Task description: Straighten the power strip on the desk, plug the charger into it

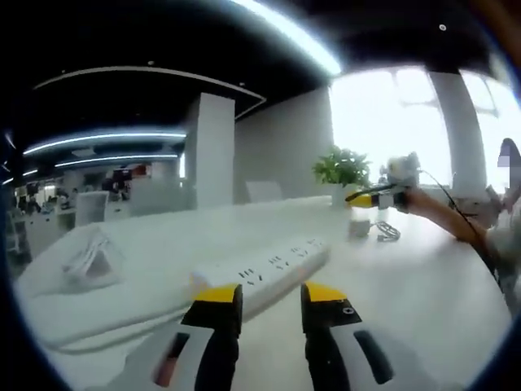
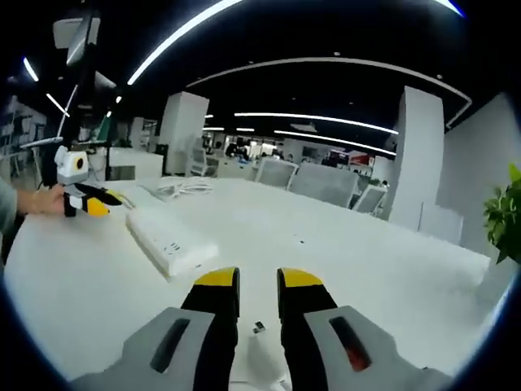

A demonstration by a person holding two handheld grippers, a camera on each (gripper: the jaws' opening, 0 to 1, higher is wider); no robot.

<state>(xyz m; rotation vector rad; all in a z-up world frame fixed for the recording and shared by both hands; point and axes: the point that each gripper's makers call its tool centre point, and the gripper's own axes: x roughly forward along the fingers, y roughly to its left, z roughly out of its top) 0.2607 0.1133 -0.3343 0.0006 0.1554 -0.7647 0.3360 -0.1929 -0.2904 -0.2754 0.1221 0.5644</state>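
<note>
The white power strip (image 1: 264, 269) lies at a slant on the white desk, its near end just beyond my left gripper (image 1: 270, 295), which is open and holds nothing. In the right gripper view the power strip (image 2: 168, 237) lies ahead to the left. My right gripper (image 2: 258, 283) is open by a narrow gap, with nothing between its jaws. A white charger (image 1: 360, 227) with a looped cable (image 1: 388, 232) stands on the desk under the right gripper (image 1: 376, 196), which a hand holds. The same charger (image 2: 265, 358) shows as a pale shape low between the right jaws.
A potted plant (image 1: 342, 168) stands at the desk's far edge near a bright window. A bundle of white cable (image 1: 89, 257) lies at the left of the desk. The left gripper (image 2: 88, 200), held by a hand, hovers beyond the strip. Office chairs (image 2: 326, 182) line the far side.
</note>
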